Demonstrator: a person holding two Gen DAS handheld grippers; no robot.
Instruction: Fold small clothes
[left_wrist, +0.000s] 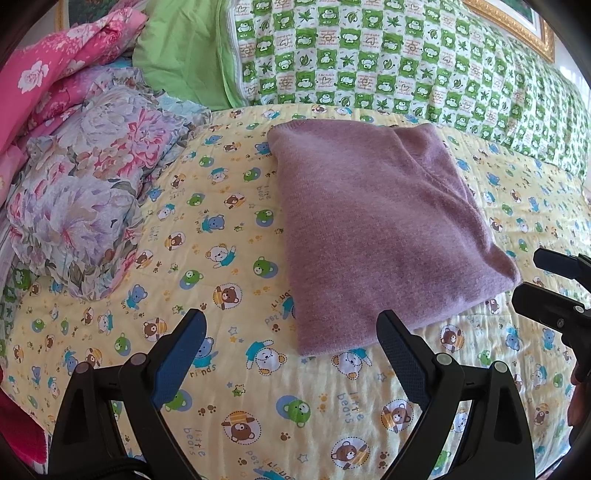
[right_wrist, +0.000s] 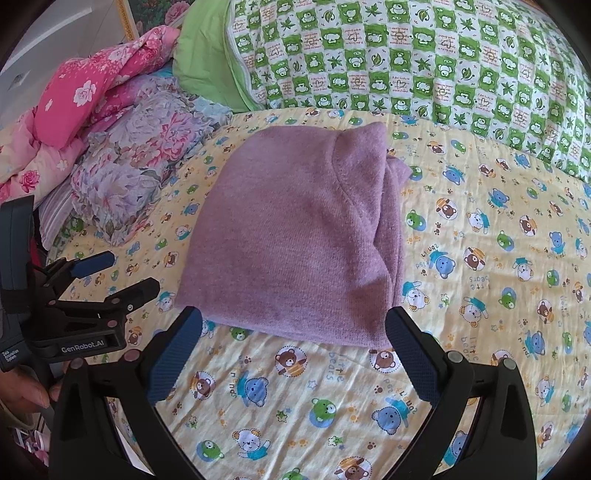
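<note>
A small purple knit garment lies folded into a compact rectangle on the yellow bear-print bedspread. My left gripper is open just in front of its near left corner, with nothing between the fingers. In the right wrist view the same garment shows a curved neckline seam and folded layers along its right side. My right gripper is open at the near edge, its fingers flanking the fold without holding it. Each gripper also shows in the other's view: the right gripper and the left gripper.
A green checked quilt runs along the back of the bed. A floral pillow and pink bedding are piled at the left. A hand holds the left gripper's handle. Bare bedspread spreads to the right.
</note>
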